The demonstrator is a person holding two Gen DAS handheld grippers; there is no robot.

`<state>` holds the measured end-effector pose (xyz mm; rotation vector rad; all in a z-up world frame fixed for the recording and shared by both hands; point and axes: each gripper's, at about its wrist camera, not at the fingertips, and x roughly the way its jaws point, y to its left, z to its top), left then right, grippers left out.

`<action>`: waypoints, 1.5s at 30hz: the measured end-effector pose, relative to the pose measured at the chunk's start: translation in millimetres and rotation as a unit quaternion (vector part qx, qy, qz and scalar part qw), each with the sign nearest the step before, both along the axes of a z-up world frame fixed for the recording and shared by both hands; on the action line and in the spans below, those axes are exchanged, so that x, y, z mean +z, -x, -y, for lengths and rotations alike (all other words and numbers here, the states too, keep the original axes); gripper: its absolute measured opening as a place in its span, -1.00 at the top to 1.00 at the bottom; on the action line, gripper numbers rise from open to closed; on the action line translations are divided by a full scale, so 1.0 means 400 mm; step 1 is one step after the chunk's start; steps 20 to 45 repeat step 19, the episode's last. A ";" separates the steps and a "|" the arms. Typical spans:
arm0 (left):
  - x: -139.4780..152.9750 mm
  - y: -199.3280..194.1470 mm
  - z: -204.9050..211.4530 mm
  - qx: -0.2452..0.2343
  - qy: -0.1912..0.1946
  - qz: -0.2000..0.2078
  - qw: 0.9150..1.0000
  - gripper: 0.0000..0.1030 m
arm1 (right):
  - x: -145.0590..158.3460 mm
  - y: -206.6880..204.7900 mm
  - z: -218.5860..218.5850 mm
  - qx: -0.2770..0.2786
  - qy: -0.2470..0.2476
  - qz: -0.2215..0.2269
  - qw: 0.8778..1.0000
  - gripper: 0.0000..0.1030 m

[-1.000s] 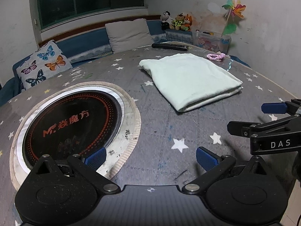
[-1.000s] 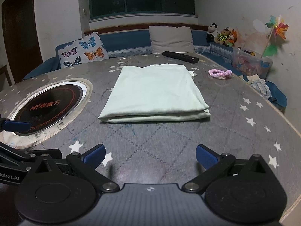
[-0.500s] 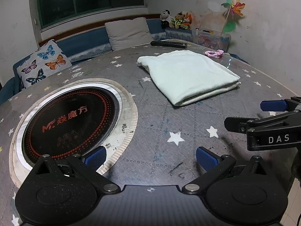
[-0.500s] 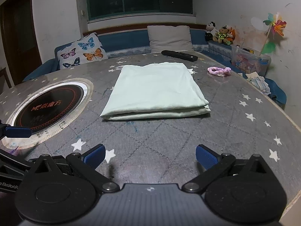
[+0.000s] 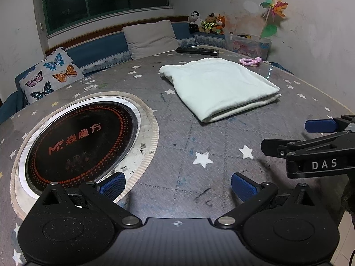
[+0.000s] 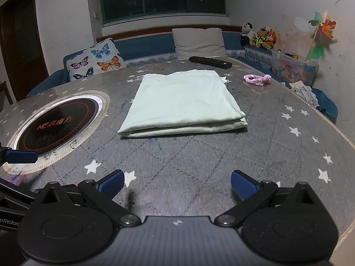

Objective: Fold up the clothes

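Observation:
A pale green garment (image 5: 219,86) lies folded in a neat rectangle on the round grey star-patterned table (image 5: 188,150); it also shows in the right wrist view (image 6: 184,102). My left gripper (image 5: 177,185) is open and empty, near the table's front edge, well short of the garment. My right gripper (image 6: 176,184) is open and empty, also back near the front edge. The right gripper's fingers (image 5: 319,126) show at the right of the left wrist view. A left fingertip (image 6: 21,157) shows at the left of the right wrist view.
A round black induction hob (image 5: 82,139) is set into the table's left side. A black remote (image 6: 209,62) and a pink hair tie (image 6: 256,78) lie beyond the garment. Cushions (image 6: 97,59), plush toys (image 6: 258,35) and a clear toy box (image 6: 292,67) line the bench behind.
Both grippers have drawn back from the folded garment toward the table's front edge and risen slightly. They stay open and empty. The garment has not moved.

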<state>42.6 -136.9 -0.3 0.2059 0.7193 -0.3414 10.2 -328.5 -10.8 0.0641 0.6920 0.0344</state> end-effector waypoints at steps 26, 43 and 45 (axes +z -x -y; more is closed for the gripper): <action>0.003 0.020 0.010 -0.004 -0.003 0.009 1.000 -1.00 | 0.000 0.016 -0.004 0.000 -0.001 0.002 1.000 -1.00; 0.003 0.020 0.010 -0.004 -0.003 0.009 1.000 -1.00 | 0.000 0.016 -0.004 0.000 -0.001 0.002 1.000 -1.00; 0.003 0.020 0.010 -0.004 -0.003 0.009 1.000 -1.00 | 0.000 0.016 -0.004 0.000 -0.001 0.002 1.000 -1.00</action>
